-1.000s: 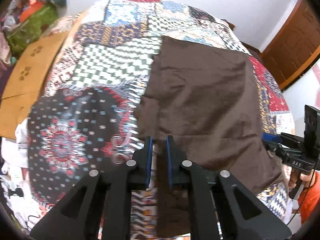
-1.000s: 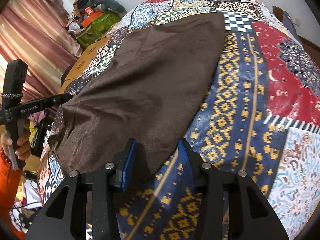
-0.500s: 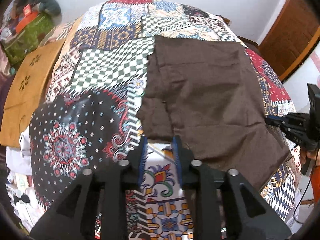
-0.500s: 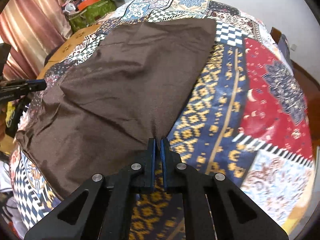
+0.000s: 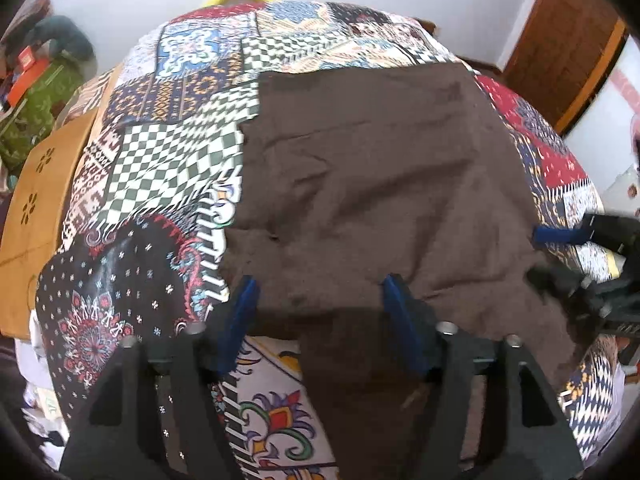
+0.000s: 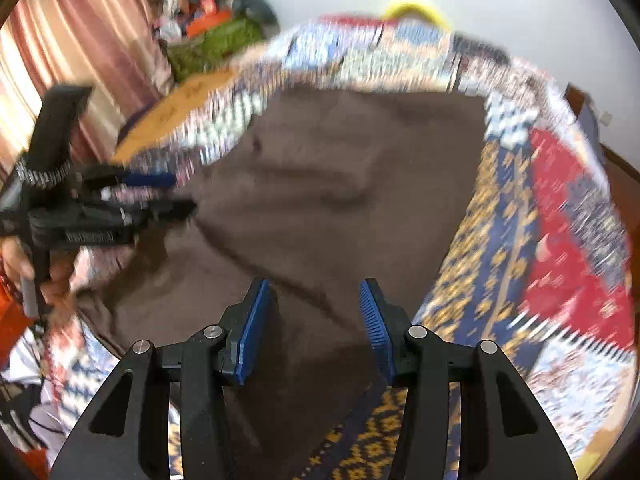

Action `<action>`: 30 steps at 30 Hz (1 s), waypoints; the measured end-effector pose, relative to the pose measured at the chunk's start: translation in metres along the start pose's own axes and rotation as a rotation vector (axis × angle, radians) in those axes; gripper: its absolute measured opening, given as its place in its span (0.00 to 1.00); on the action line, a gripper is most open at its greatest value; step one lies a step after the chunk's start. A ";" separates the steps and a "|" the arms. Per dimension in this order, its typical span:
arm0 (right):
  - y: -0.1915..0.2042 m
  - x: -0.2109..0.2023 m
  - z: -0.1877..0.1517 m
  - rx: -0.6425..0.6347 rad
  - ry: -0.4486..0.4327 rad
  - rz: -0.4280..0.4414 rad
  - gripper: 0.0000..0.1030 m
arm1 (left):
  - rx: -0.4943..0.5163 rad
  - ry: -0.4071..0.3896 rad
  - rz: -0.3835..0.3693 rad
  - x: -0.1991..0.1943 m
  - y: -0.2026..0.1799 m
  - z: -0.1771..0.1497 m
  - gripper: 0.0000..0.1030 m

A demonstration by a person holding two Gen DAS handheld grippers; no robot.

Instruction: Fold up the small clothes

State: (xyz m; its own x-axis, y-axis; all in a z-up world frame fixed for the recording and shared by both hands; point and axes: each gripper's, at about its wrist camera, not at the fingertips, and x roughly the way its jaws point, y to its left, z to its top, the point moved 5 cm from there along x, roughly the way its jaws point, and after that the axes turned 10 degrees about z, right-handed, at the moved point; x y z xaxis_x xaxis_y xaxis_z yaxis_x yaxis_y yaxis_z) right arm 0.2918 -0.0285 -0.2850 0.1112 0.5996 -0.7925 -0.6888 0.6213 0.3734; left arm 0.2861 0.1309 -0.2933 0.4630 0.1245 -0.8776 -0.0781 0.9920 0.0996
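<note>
A brown garment [image 5: 380, 184] lies on a patchwork bedspread [image 5: 168, 160], folded over on itself with a loose flap hanging toward me. My left gripper [image 5: 320, 320] is open, its blue pads [image 5: 240, 320] straddling the garment's near folded edge. My right gripper [image 6: 312, 324] is open above the garment's [image 6: 340, 184] near part. The right gripper also shows at the right edge of the left wrist view [image 5: 560, 256]. The left gripper shows at the left of the right wrist view [image 6: 160, 196]. The right wrist view is blurred.
A tan wooden board [image 5: 40, 184] lies beside the bed on the left. A pile of clothes and bags [image 5: 36, 92] sits at the far left. A wooden door [image 5: 560, 40] is at the far right. Curtains [image 6: 60, 60] hang on the left.
Both grippers were shut on the garment's near edge half a second ago and have opened. The near part of the garment has been carried forward and laid over itself.
</note>
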 end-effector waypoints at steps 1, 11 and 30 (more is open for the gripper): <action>-0.002 -0.001 -0.003 0.007 -0.018 0.007 0.43 | -0.012 0.006 -0.006 0.000 0.006 -0.004 0.72; -0.025 -0.039 0.013 0.011 -0.072 -0.038 0.47 | 0.000 -0.041 0.056 -0.017 0.039 0.009 0.72; -0.094 0.020 0.107 -0.007 -0.114 -0.136 0.43 | -0.079 0.014 0.092 0.102 0.028 0.132 0.72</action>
State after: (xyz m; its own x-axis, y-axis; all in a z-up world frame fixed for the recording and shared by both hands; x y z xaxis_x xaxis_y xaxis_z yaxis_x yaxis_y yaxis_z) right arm 0.4353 -0.0211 -0.2841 0.2838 0.5635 -0.7758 -0.6671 0.6972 0.2624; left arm 0.4477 0.1745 -0.3187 0.4379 0.2145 -0.8731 -0.1897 0.9713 0.1435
